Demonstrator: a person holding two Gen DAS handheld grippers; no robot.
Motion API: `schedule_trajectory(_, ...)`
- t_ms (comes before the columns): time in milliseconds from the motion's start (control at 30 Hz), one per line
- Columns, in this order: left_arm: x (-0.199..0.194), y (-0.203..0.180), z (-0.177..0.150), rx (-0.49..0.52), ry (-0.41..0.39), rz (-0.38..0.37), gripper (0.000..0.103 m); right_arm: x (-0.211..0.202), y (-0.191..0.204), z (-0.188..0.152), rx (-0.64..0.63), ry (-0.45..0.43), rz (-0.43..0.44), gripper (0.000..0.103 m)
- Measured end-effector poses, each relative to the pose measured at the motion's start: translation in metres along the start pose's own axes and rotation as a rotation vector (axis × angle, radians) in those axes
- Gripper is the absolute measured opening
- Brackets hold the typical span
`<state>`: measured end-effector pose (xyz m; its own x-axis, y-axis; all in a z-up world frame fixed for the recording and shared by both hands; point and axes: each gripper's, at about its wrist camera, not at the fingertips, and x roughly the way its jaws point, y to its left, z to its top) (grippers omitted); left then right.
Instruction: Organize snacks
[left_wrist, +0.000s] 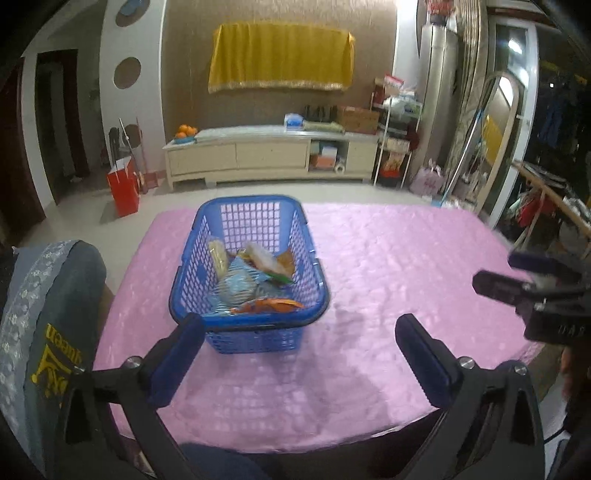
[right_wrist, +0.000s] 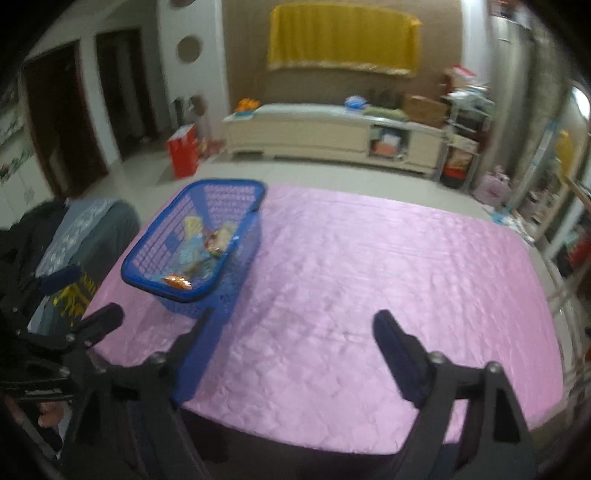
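The blue basket (left_wrist: 249, 275) stands on the pink-covered counter (left_wrist: 388, 266), close to the counter's left edge and just beside a grey cushion (left_wrist: 48, 314) that lies off that edge. The snack packets (left_wrist: 251, 277) are piled inside the basket; no packet shows on the bare cloth, so the sorting looks finished or nearly so.

The left gripper (left_wrist: 301, 354) is spread wide with nothing between its fingers, just in front of the basket's near rim. The right gripper (right_wrist: 291, 350) is likewise spread and empty, over the open cloth to the basket's right.

The main risk is a knock. The left gripper's left finger sits close to the basket's near rim, and a careless sweep could catch it and push the light basket toward the counter's left edge, or tip it and spill the packets. An orange packet (left_wrist: 269, 305) lies high against the near rim and seems the likeliest to slide out.

The basket's long axis runs away from the left gripper toward the far edge of the counter; it stands upright, mouth open upward, one short end facing the left gripper.
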<state>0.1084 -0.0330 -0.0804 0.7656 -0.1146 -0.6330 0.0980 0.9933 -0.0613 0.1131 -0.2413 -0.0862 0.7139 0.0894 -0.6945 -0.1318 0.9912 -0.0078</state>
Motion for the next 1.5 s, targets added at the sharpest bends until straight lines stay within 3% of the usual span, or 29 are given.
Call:
schedule_trajectory(100, -0.013, -0.014, -0.001, 0.004, -0.032, -0.015, 0.102, -0.018, -0.008, -0.01, 0.017, -0.05, -0.063, 0.103)
schedule_trajectory(467, -0.048, -0.037, 0.006, 0.057, -0.127, -0.022, 0.102, -0.081, -0.001, -0.022, -0.02, -0.187, -0.144, 0.103)
schedule_trajectory(733, -0.054, -0.04, 0.007, 0.063, -0.134, -0.043, 0.102, -0.083, 0.002, -0.024, -0.012, -0.181, -0.121, 0.103)
schedule_trajectory(1500, -0.062, -0.042, 0.005, 0.074, -0.158, -0.007, 0.102, -0.088, 0.005, -0.025, 0.017, -0.166, -0.098, 0.103)
